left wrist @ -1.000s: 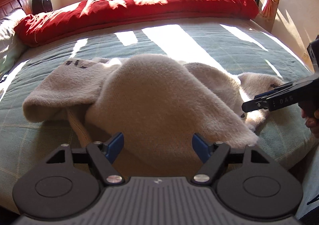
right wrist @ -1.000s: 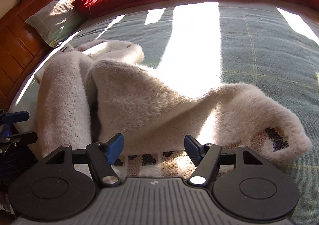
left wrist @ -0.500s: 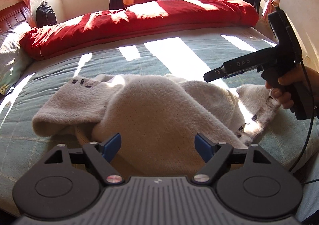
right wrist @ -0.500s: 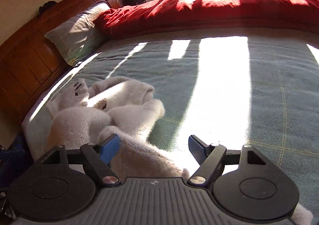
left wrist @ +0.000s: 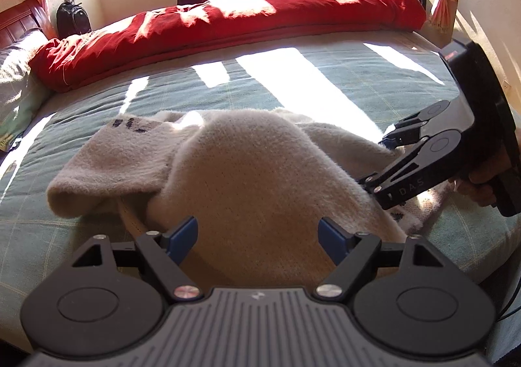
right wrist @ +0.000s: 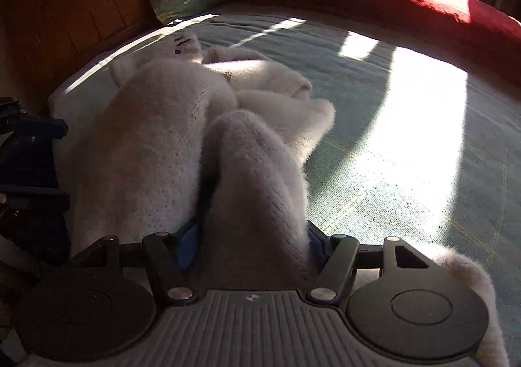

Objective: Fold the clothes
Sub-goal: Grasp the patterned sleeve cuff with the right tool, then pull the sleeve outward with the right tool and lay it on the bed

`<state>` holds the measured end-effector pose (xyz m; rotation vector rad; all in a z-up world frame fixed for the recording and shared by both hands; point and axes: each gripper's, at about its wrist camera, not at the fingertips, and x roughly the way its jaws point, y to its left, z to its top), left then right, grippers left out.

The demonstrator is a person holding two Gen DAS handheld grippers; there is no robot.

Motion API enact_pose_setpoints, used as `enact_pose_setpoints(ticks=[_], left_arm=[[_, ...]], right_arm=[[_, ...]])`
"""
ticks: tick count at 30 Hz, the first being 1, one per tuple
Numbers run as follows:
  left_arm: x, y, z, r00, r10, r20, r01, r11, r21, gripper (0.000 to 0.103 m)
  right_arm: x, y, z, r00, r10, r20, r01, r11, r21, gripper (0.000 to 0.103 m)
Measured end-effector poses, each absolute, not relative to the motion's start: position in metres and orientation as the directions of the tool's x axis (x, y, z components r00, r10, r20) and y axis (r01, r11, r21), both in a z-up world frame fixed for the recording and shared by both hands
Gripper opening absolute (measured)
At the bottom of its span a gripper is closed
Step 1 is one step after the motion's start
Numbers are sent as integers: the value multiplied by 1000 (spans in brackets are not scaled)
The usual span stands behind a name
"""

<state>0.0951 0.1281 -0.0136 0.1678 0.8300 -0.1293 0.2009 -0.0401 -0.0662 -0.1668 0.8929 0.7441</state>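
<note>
my left tool (left wrist: 259, 233): spread over sweater (left wrist: 247, 171) | my right tool (right wrist: 250, 245): just closed, pinching sweater fold | bed (left wrist: 325, 80)

Left gripper (left wrist: 259, 233) jaws wide apart, right gripper (right wrist: 250, 246) jaws just closing — clamped

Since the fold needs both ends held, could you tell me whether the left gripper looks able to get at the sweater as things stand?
Probably yes: the left gripper is open, with the cream sweater bulging right between its fingers and nothing in the way.

Fuzzy cream sweater (left wrist: 247, 171) bunched on green bedspread, dark pattern at cuffs.
</note>
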Motion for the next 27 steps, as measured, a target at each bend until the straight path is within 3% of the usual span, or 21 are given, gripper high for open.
enact_pose_setpoints(ticks=[3, 9, 17, 22, 27], left_arm=[[93, 130, -11, 674, -53, -737, 176, 980, 90, 81], [85, 133, -7, 676, -36, -736, 157, 983, 97, 81], [77, 128, 2, 693, -42, -720, 161, 982, 97, 81], [76, 122, 6, 698, -40, -715, 168, 980, 109, 81], [75, 119, 9, 702, -36, -711, 174, 977, 121, 81]], right_arm=[[209, -35, -62, 400, 473, -785, -654, 747, 117, 33], [209, -59, -53, 473, 369, -800, -594, 804, 19, 20], [224, -110, -22, 549, 291, -784, -472, 882, -4, 19], [221, -114, -21, 622, 156, -767, -437, 882, -175, 18], [228, -143, -16, 662, 59, -748, -363, 897, -250, 18]])
